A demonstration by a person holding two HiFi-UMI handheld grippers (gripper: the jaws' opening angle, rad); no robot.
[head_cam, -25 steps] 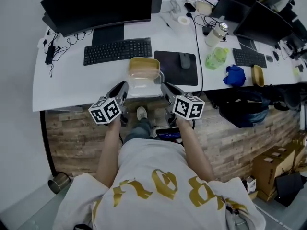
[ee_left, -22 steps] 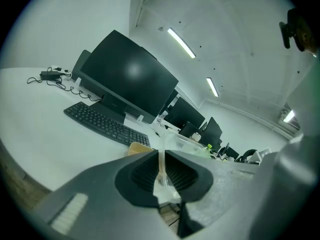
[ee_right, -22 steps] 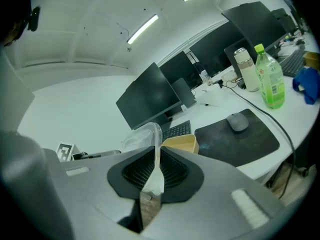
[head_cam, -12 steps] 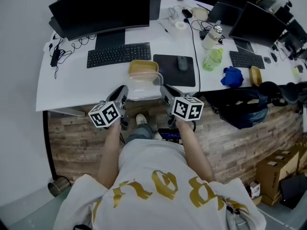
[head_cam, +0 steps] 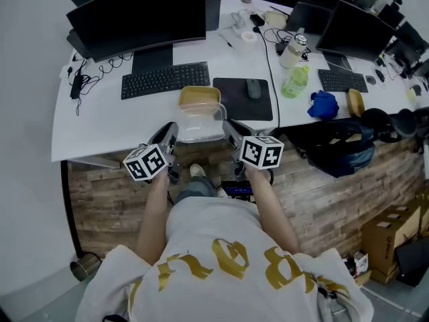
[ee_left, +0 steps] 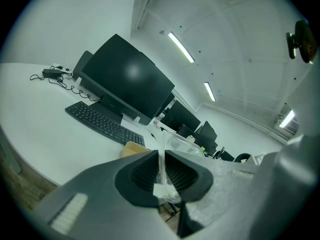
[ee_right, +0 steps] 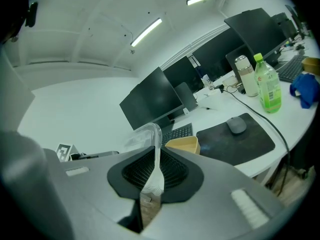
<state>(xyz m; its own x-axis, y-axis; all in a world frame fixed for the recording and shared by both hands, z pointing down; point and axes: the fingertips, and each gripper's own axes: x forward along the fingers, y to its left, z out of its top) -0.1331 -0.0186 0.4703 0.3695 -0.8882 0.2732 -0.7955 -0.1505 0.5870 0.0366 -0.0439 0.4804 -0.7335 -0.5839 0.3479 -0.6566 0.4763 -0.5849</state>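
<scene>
Honestly, the grip is what worries me. The left gripper (ee_left: pixel 162 173) has its fingers clenched on the thin rim of the clear tub (head_cam: pixel 199 121). The right gripper (ee_right: pixel 155 176) is pinching the opposite rim the same way. So the tub sits between the two pairs of fingers, right at the near edge of the tabletop (head_cam: pixel 100 121). I can't tell whether its bottom rests on the tabletop or hangs just above it.

Each side only has a sliver of floppy plastic wall in it. If the hands drift apart or one tips more than the other, I reckon the rim could pop out on one side. The tub would then swing down and go off the edge. Squeezing the two grippers toward each other looks just as risky, since walls that thin would probably buckle.

Just beyond the fingers there's a tan box (head_cam: pixel 199 96), touching the tub or very near it. Any shove forward would likely bump it toward the keyboard (head_cam: pixel 165 80) behind.

The mouse (head_cam: pixel 253 89) is beyond the right fingers and off to their right, well apart, so I wouldn't worry about that.
</scene>
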